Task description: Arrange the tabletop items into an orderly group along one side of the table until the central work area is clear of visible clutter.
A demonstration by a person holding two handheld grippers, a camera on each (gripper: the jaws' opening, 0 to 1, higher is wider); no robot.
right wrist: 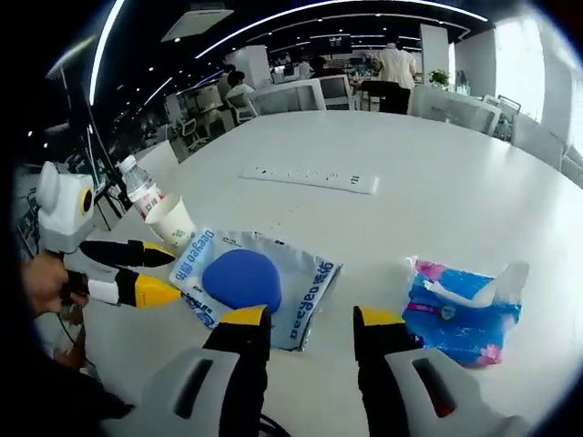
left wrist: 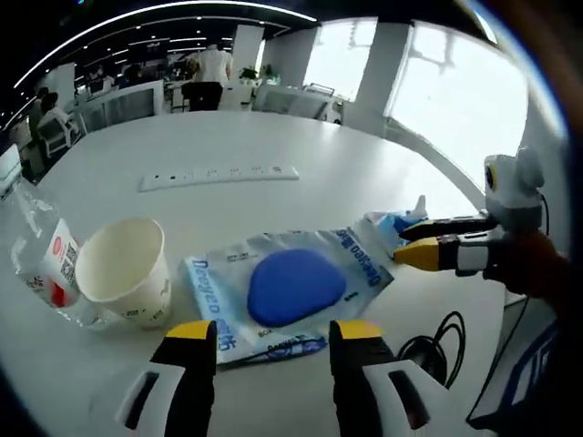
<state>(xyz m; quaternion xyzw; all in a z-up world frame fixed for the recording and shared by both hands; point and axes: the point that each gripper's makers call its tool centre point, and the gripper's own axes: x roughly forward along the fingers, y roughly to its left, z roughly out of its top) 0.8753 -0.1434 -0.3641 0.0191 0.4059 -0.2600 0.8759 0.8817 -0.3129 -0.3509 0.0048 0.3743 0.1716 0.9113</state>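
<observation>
Left gripper view — left gripper [left wrist: 273,341] spread and empty over the blue pouch [left wrist: 290,287], paper cup [left wrist: 125,269] and bottle [left wrist: 41,259] beside it. Right gripper [right wrist: 305,330] gapes empty too; tissue pack [right wrist: 463,305] apart on the tabletop [right wrist: 437,191] — nothing grouped yet, I'd say.

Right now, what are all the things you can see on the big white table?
Paper cup: one, cream, beside the bottle.
Water bottle: one, clear with a red and white label, at the table edge, touching the cup.
Plastic pouch: one, silvery with blue print and a blue pad inside, lying flat mid-table.
Tissue pack: one, blue, a white tissue sticking out, apart from the pouch.
Power strip: one, white, farther back.
Table: one, white.
Left gripper: yellow-tipped, open, before the pouch.
Right gripper: yellow-tipped, open, between pouch and tissues.
</observation>
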